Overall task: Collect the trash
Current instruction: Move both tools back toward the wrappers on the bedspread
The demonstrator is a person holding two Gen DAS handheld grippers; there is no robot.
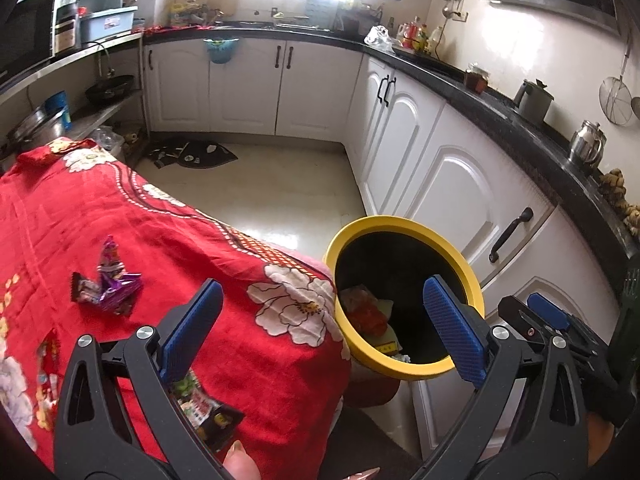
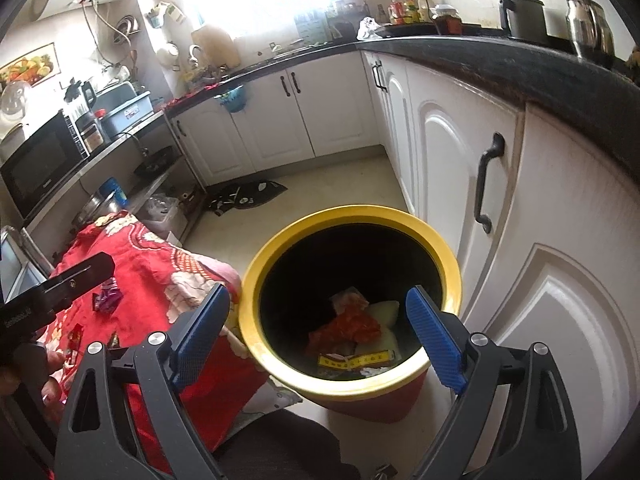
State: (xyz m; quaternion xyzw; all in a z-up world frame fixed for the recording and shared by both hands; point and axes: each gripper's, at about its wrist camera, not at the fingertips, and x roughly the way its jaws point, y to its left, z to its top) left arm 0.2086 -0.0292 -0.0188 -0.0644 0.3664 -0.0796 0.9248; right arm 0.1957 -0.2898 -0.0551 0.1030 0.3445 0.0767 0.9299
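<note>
My left gripper (image 1: 324,328) is open above the corner of a table draped in a red flowered cloth (image 1: 168,232), with nothing between its blue pads. A crumpled purple wrapper (image 1: 114,280) lies on the cloth to the left. A green and black snack wrapper (image 1: 204,412) lies under the left finger. A yellow-rimmed bin (image 1: 400,222) stands on the floor beside the table. My right gripper (image 2: 318,336) hangs open and empty over the bin (image 2: 348,214). Inside the bin lie a red wrapper (image 2: 348,326) and other trash. The purple wrapper (image 2: 106,296) also shows in the right wrist view.
White cabinet doors (image 2: 452,168) under a black countertop (image 2: 520,68) run close along the bin's right side. A dark mat (image 1: 192,154) lies on the pale floor beyond. A shelf with a microwave (image 2: 36,168) stands behind the table. Small red wrappers (image 2: 74,340) lie near the cloth's near edge.
</note>
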